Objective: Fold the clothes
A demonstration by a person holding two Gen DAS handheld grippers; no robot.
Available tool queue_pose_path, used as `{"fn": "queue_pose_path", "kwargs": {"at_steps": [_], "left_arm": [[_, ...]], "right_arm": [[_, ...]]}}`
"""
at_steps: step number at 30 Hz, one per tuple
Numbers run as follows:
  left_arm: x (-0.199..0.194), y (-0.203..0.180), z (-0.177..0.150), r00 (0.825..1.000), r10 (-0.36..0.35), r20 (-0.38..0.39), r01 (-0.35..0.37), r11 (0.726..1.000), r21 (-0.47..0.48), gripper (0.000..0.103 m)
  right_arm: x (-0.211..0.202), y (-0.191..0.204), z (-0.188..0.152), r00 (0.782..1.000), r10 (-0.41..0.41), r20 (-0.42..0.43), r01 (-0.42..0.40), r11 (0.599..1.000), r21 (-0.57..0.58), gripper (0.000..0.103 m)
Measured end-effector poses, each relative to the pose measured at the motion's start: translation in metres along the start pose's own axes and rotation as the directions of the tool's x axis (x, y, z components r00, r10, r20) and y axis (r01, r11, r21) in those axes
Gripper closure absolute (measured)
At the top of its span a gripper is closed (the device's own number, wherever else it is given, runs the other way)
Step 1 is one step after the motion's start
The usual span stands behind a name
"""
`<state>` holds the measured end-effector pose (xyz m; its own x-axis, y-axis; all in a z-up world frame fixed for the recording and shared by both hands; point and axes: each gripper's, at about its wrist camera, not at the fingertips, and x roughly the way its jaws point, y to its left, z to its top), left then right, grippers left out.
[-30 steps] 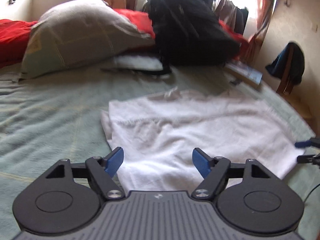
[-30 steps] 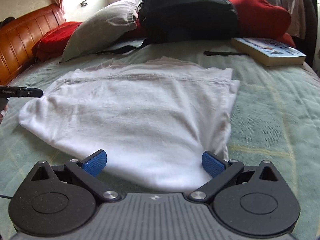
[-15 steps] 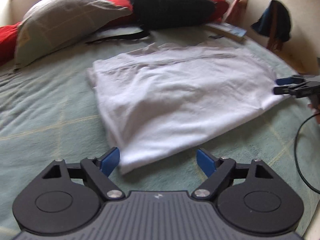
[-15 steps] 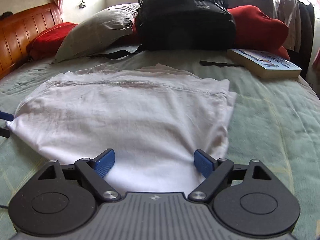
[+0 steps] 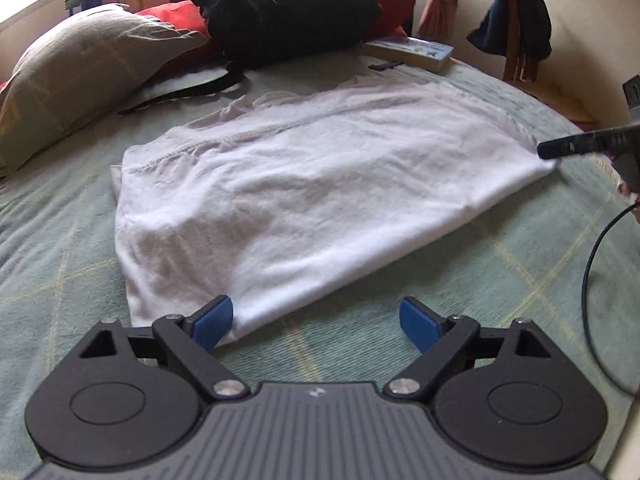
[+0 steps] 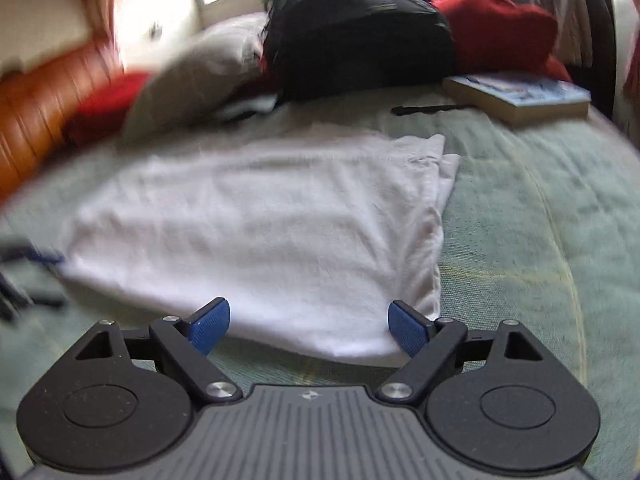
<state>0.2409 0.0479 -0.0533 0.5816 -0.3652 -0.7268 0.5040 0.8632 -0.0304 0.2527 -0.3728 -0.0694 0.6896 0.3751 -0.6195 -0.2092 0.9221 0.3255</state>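
A folded white cotton garment point(image 5: 304, 200) lies flat in the middle of the bed point(image 5: 500, 280), on its pale green checked cover. The left tool point(image 5: 316, 320) gapes wide with one near corner of the cloth at its left pad. The right tool point(image 6: 308, 324) is also spread, holding nothing, the other near corner between its pads.

right wrist view: smeared by motion blur, worst toward its left side
left gripper point(image 6: 24, 268): only a dark, blurred streak at the left edge of the right wrist view; jaw stance unreadable there
right gripper point(image 5: 560, 146): cut off by the right edge of the left wrist view; one dark finger shows side-on
book point(image 5: 412, 50) cover: print too small to read
pillow point(image 5: 80, 80): left part cut off by the frame edge
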Motion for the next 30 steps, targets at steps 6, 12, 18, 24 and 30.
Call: {"fn": "queue_pose_path", "kwargs": {"at_steps": [6,12,18,24,30], "left_arm": [[-0.015,-0.021,0.010,0.996,-0.027,0.083,0.029,0.999,-0.021,0.012],[-0.019,-0.028,0.006,0.996,-0.033,0.079,0.036,0.999,-0.036,0.012],[-0.020,-0.026,0.004,0.998,-0.021,0.055,0.023,0.999,-0.041,0.012],[-0.020,-0.019,0.002,0.999,-0.015,0.041,0.017,0.999,-0.034,0.012],[-0.021,-0.011,0.019,0.996,0.015,0.086,-0.013,1.000,-0.016,0.012]], "right_arm": [[0.012,-0.037,0.054,0.996,-0.002,0.091,-0.006,0.996,0.085,0.042],[0.052,-0.065,0.069,0.996,-0.082,0.042,0.077,0.991,0.110,0.049],[0.052,-0.060,0.060,0.991,-0.125,0.043,0.122,0.990,0.077,0.095],[0.036,-0.064,0.050,0.986,-0.163,0.016,0.162,0.985,0.061,0.099],[0.010,-0.038,0.054,0.975,-0.204,0.087,0.206,0.979,-0.008,0.091]]}}
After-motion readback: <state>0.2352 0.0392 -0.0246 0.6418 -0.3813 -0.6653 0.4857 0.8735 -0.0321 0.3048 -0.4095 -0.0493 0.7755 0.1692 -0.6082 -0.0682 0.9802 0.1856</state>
